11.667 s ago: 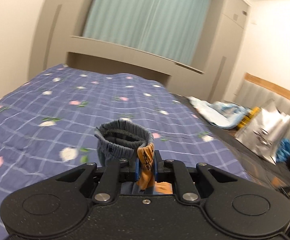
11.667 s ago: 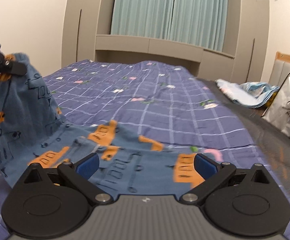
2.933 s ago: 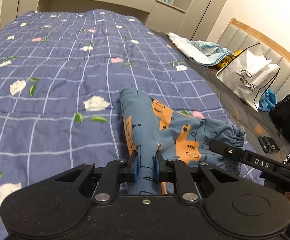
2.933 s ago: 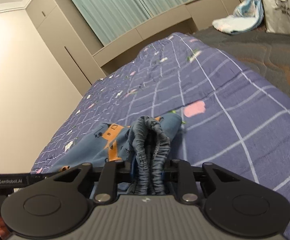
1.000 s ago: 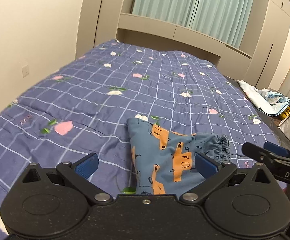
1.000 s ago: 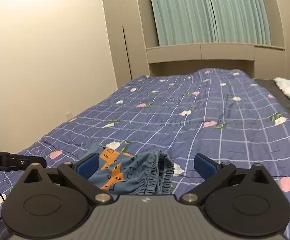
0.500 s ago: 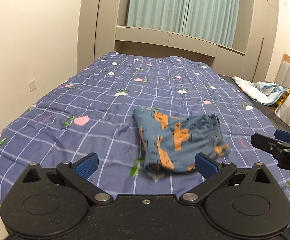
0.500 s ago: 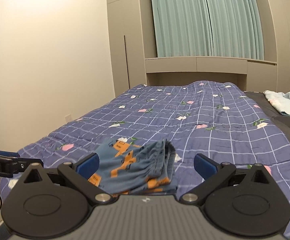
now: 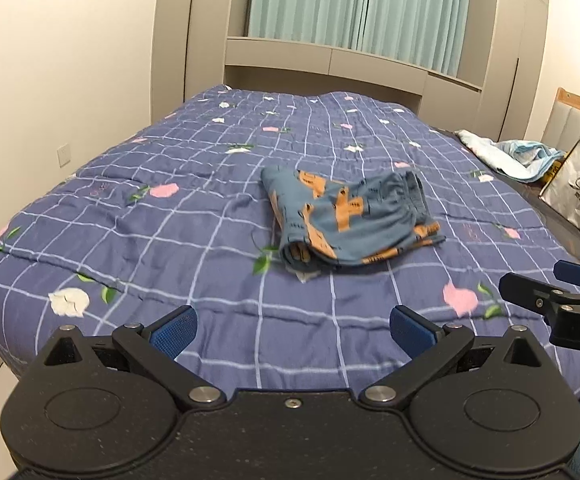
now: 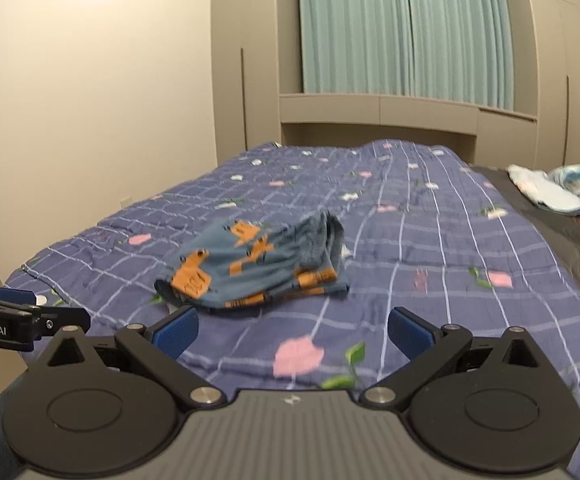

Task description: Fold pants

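Here, the left tool (image 9: 292,328) is hanging over the near edge of the bed (image 9: 193,216), its blue fingers (image 9: 173,330) spread wide and gripping nothing. Beyond it, the folded pants (image 9: 346,218) are lying in a small bundle near the middle of the quilt, waistband toward the right. Further right, the right tool (image 10: 292,330) is gaping equally wide and empty.

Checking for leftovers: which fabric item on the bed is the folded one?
The blue pants with orange prints, mid-quilt; the pale blue cloth at the right edge lies crumpled.
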Tool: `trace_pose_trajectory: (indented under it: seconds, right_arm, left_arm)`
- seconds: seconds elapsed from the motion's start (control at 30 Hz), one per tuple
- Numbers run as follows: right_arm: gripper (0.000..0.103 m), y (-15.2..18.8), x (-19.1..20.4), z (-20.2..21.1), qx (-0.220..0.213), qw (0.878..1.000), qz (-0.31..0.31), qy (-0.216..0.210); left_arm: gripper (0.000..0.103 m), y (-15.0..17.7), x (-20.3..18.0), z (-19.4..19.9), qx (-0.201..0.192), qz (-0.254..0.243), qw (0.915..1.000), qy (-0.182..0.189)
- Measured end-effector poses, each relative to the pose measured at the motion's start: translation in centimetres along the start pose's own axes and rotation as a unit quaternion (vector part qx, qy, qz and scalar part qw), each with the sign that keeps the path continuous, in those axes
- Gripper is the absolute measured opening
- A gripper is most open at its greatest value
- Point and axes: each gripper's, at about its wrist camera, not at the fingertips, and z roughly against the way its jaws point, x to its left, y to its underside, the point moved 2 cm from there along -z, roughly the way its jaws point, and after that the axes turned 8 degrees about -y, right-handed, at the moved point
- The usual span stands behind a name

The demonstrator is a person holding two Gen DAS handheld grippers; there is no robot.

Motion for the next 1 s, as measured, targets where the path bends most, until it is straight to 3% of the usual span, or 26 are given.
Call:
trace_pose_trajectory:
  seconds: [1.0]
  right_arm:
    - [0.103, 0.64, -0.83, 0.57, 0.002, 1.0, -0.008, 0.012]
  left_arm:
    - [0.102, 0.27, -0.37, -0.19, 0.004, -0.002, 1.0, -0.005]
